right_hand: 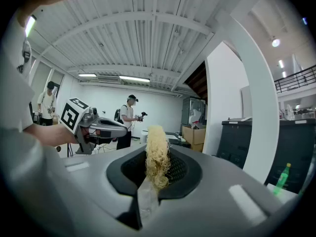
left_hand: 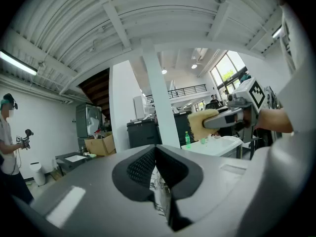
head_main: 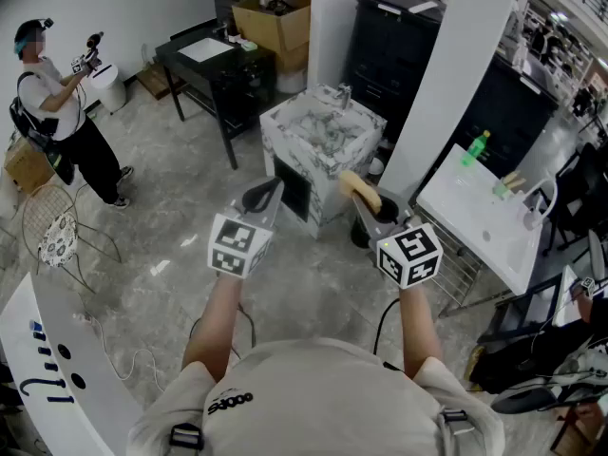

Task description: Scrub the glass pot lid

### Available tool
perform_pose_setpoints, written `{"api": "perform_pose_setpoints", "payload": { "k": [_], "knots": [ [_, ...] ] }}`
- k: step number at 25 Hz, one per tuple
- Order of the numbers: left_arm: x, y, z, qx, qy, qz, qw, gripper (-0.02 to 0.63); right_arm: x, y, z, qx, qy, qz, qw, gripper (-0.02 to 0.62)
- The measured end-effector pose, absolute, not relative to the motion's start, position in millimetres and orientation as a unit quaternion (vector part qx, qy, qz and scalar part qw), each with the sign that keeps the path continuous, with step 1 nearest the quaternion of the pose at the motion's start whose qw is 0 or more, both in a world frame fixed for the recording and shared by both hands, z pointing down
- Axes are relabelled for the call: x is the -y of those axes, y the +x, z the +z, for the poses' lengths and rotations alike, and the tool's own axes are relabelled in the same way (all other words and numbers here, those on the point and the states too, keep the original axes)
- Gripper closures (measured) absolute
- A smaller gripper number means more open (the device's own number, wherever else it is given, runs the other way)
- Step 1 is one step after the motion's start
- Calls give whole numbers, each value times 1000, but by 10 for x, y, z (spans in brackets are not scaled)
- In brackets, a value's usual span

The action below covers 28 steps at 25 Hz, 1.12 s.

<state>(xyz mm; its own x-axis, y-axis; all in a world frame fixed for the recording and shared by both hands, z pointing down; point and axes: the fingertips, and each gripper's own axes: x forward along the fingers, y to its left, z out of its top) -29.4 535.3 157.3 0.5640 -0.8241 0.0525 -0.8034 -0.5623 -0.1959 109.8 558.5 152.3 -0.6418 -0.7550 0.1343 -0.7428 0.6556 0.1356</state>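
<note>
No glass pot lid shows in any view. My left gripper [head_main: 265, 195] is held at chest height over the floor, shut with nothing between its jaws [left_hand: 155, 157]. To its right, my right gripper [head_main: 373, 204] is shut on a pale yellow fibrous scrubber [head_main: 360, 186], which sticks up from between the jaws [right_hand: 156, 154]. Both grippers point toward a marbled sink stand [head_main: 323, 136] just ahead. The left gripper view shows the right gripper [left_hand: 224, 119] with the scrubber [left_hand: 199, 124]; the right gripper view shows the left gripper [right_hand: 121, 130].
A white column [head_main: 446, 84] rises right of the sink stand, with a white table [head_main: 475, 217] bearing a green bottle [head_main: 475, 148] beyond. A black desk [head_main: 214, 65], cardboard box [head_main: 275, 12] and black cabinet [head_main: 399, 36] stand behind. Another person [head_main: 57, 103] stands far left near a wire chair [head_main: 57, 231].
</note>
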Motion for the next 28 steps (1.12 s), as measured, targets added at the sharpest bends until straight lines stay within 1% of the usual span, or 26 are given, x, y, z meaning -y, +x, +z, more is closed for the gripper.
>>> {"api": "perform_pose_setpoints", "payload": {
  "k": [6, 11, 28],
  "knots": [
    [-5402, -301, 1679, -451, -886, -76, 76, 597, -5653, 1016, 1543, 906, 413, -27, 91, 555],
    [-5433, -381, 1702, -448, -888, -73, 73, 597, -5693, 925, 1555, 908, 412, -11, 76, 554],
    [-5564, -967, 1940, -425, -900, -80, 47, 597, -5886, 389, 1818, 892, 444, 33, 78, 552]
  ]
}}
